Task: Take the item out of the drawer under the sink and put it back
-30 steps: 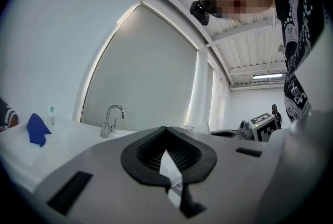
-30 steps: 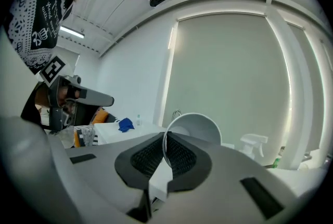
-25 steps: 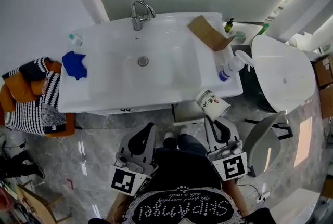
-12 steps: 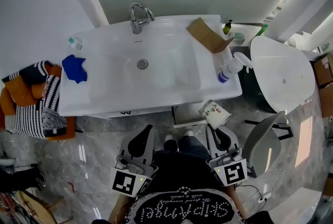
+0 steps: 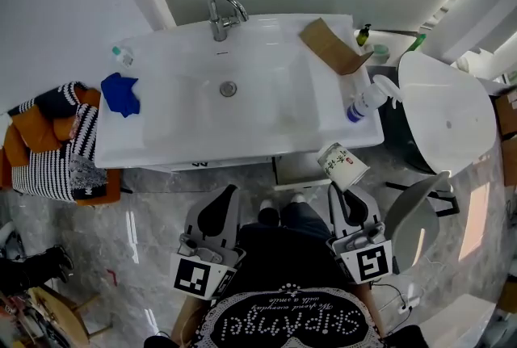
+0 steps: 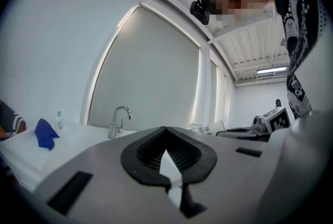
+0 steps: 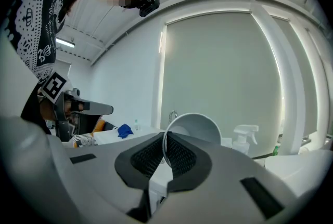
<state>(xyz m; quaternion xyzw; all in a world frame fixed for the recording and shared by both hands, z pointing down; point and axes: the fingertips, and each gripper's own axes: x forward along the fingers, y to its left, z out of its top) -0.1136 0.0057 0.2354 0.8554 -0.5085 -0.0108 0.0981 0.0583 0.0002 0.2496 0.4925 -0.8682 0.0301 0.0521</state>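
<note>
Right gripper (image 5: 337, 185) (image 7: 165, 153): jaws closed on the rim of the paper cup (image 5: 343, 165) (image 7: 195, 127), with one pad inside the wall and one outside. The cup is tilted, its mouth facing back along the gripper. It is held off the floor at the near right corner of the sink (image 5: 242, 148), just right of the open drawer (image 5: 296, 172) below the counter.

Left gripper (image 5: 229, 193) (image 6: 166, 147): jaws together, nothing between them, near the person and to the left of the drawer.

On the counter: faucet (image 5: 222, 15) far centre, blue cloth (image 5: 121, 92) left, spray bottle (image 5: 367, 100) right, cardboard piece (image 5: 331, 48) far right.
</note>
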